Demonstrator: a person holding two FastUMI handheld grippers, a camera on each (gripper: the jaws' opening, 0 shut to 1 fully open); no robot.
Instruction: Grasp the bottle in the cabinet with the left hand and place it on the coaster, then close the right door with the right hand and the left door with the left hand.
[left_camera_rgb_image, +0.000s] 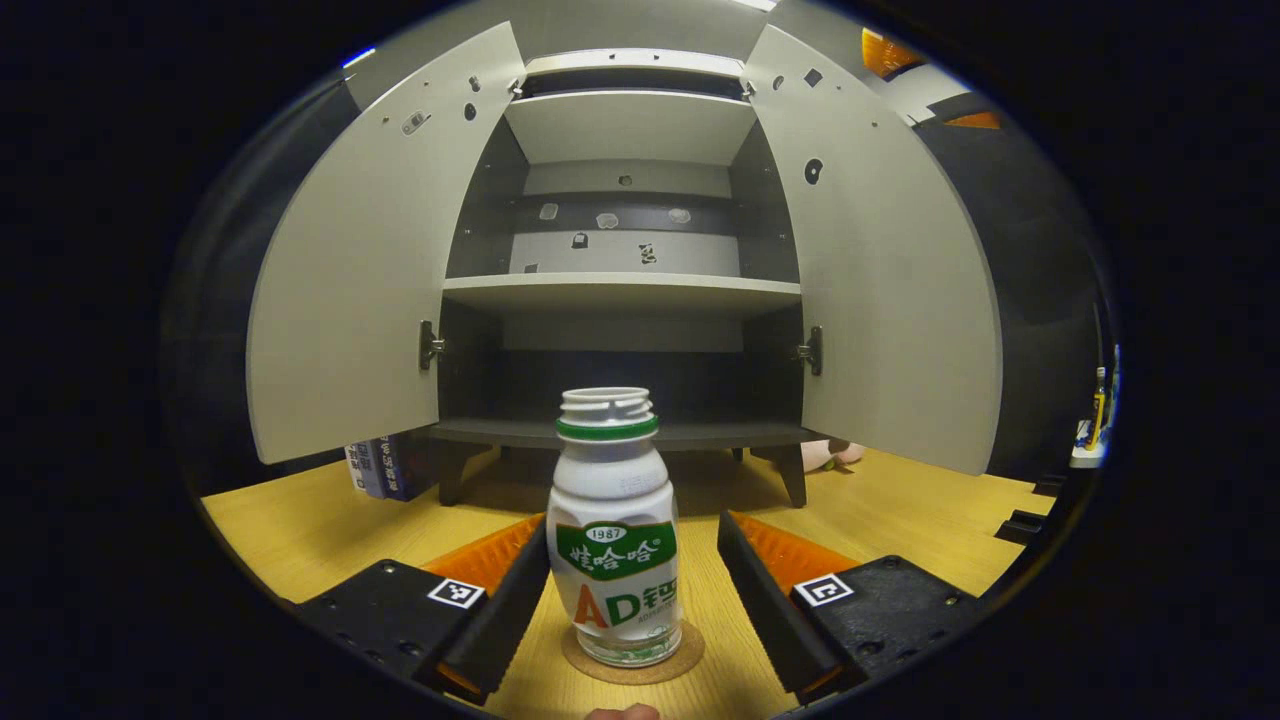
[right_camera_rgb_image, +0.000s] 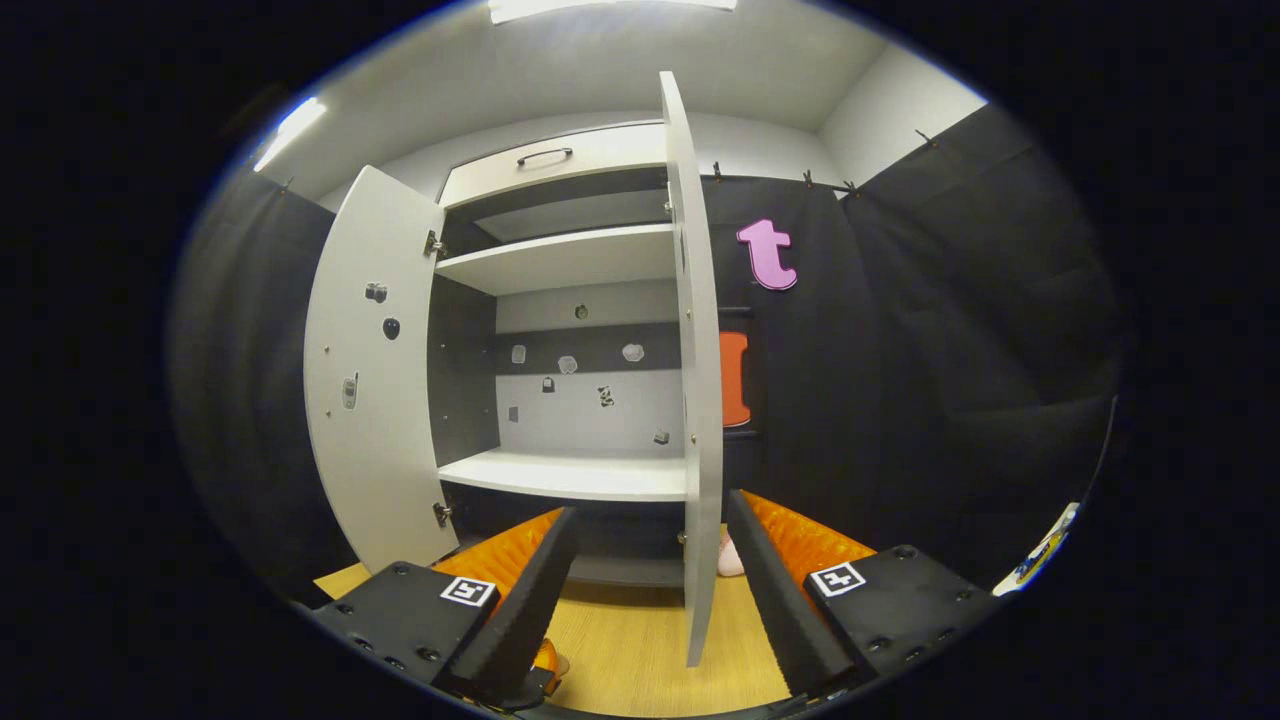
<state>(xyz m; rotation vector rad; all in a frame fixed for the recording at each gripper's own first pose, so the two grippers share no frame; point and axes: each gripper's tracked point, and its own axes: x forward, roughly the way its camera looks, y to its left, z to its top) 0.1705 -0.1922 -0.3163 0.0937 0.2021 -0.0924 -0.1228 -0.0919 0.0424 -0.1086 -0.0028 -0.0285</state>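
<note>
1. A wooden table (left_camera_rgb_image: 300, 530) carries a cabinet (left_camera_rgb_image: 620, 290) with pale shelves and dark inner walls; black cloth hangs behind and beside it.
2. In the left gripper view both doors stand wide open: the left door (left_camera_rgb_image: 360, 270) swings out to the left, the right door (left_camera_rgb_image: 880, 280) swings out to the right.
3. The bottle (left_camera_rgb_image: 615, 530) stands upright on the round coaster (left_camera_rgb_image: 680, 655), on the table in front of the cabinet. It has no cap and carries a green and white label.
4. The left gripper (left_camera_rgb_image: 633, 590) is spread open. The bottle stands between its 2 fingers; the left finger looks to be touching it or just beside it, and the right finger is apart from it.
5. Some books (left_camera_rgb_image: 375, 467) stand under the left door, near the cabinet's leg.
6. In the right gripper view the right gripper (right_camera_rgb_image: 650, 590) is also spread open and pinches nothing.
7. The edge of the right door (right_camera_rgb_image: 695, 400) points toward this camera, and its lower part is between the 2 fingers; I cannot tell if either finger touches it.
</note>
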